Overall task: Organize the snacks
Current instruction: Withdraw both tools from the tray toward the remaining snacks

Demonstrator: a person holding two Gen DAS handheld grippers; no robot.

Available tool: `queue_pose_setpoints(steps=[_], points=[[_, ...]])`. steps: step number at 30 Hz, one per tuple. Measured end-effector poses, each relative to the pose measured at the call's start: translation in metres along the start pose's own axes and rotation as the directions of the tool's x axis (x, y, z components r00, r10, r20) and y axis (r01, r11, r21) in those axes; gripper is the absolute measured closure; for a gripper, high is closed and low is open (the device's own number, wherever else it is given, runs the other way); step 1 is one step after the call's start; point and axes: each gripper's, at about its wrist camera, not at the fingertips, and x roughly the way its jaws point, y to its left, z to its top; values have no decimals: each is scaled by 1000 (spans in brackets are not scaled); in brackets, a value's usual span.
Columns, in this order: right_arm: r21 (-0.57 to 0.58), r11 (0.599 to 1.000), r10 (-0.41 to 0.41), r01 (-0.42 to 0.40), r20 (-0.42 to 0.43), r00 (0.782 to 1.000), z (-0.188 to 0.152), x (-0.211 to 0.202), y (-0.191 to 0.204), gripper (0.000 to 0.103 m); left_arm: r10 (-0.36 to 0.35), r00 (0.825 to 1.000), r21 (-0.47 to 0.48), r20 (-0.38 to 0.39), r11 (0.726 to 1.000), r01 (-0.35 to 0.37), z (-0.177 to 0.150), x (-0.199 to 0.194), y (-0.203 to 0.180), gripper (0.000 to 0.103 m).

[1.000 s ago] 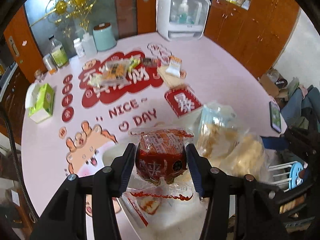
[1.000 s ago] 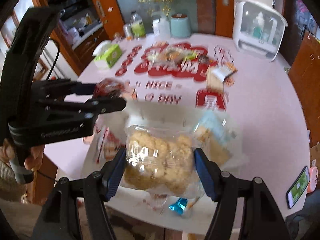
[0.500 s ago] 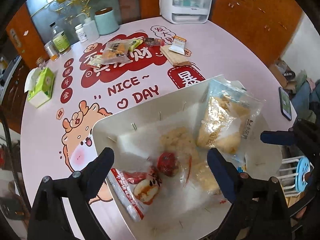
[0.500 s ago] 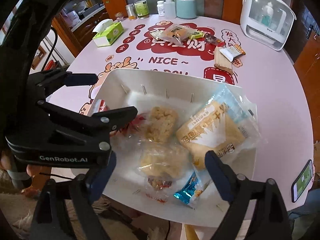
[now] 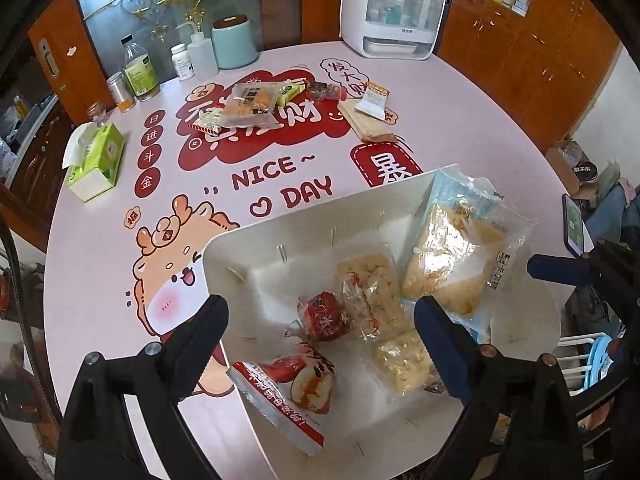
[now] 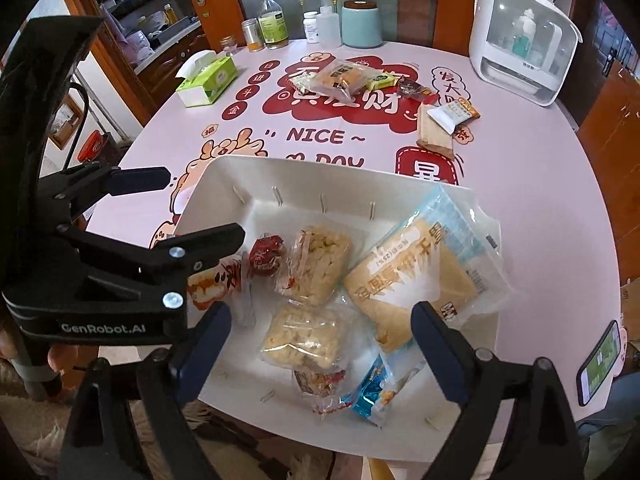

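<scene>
My left gripper (image 5: pixel 322 312) hangs open over the white bin (image 5: pixel 248 248), nothing between its fingers. Below it in the bin lie a small red snack (image 5: pixel 320 322), a red apple-print pack (image 5: pixel 288 388) and two rice-crisp packs (image 5: pixel 372 292). My right gripper (image 6: pixel 322 316) is also open and empty, above the nearer rice-crisp pack (image 6: pixel 304 332). A large pale bag (image 6: pixel 416 276) leans on the bin's right wall, and a blue packet (image 6: pixel 376 396) lies at the front. Several loose snacks (image 5: pixel 248 104) remain at the far middle of the table.
The pink round table (image 5: pixel 100 240) carries a green tissue box (image 5: pixel 96 160) at the left, bottles and a teal canister (image 5: pixel 234 42) at the back, and a white appliance (image 5: pixel 394 8) at the back right. A phone (image 6: pixel 600 360) lies near the right edge.
The left gripper let go of the small red snack and the right let go of a rice-crisp pack. Both packs now lie in the bin, and both jaws stand wide.
</scene>
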Motion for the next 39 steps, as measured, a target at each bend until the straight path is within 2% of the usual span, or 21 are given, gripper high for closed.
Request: queue_pose_setpoints(steps=[8, 15, 19, 22, 26, 29, 34, 39], points=[[30, 999, -41, 41, 3, 999, 0, -7, 0, 11, -12, 999, 16, 36, 1000, 11, 0, -9, 2, 9], [81, 990, -114, 113, 15, 993, 2, -22, -12, 11, -25, 997, 44, 70, 999, 22, 6, -14, -1, 9], [93, 982, -170, 165, 47, 984, 11, -37, -23, 11, -34, 996, 45, 87, 999, 30, 13, -17, -3, 9], [116, 978, -181, 171, 87, 980, 20, -50, -34, 11, -14, 993, 56, 114, 998, 7, 19, -24, -4, 9], [142, 975, -186, 169, 122, 975, 36, -63, -51, 19, 6, 990, 62, 143, 998, -15, 29, -33, 0, 9], [139, 975, -193, 175, 127, 973, 51, -69, -67, 20, 42, 984, 60, 171, 997, -53, 43, -37, 5, 9], [133, 974, -200, 183, 126, 972, 82, -73, -98, 20, 61, 980, 65, 189, 995, -75, 75, -41, 6, 9], [164, 970, -192, 178, 77, 978, 122, -61, -145, 20, 99, 972, 94, 213, 988, -122, 124, -33, -11, 9]])
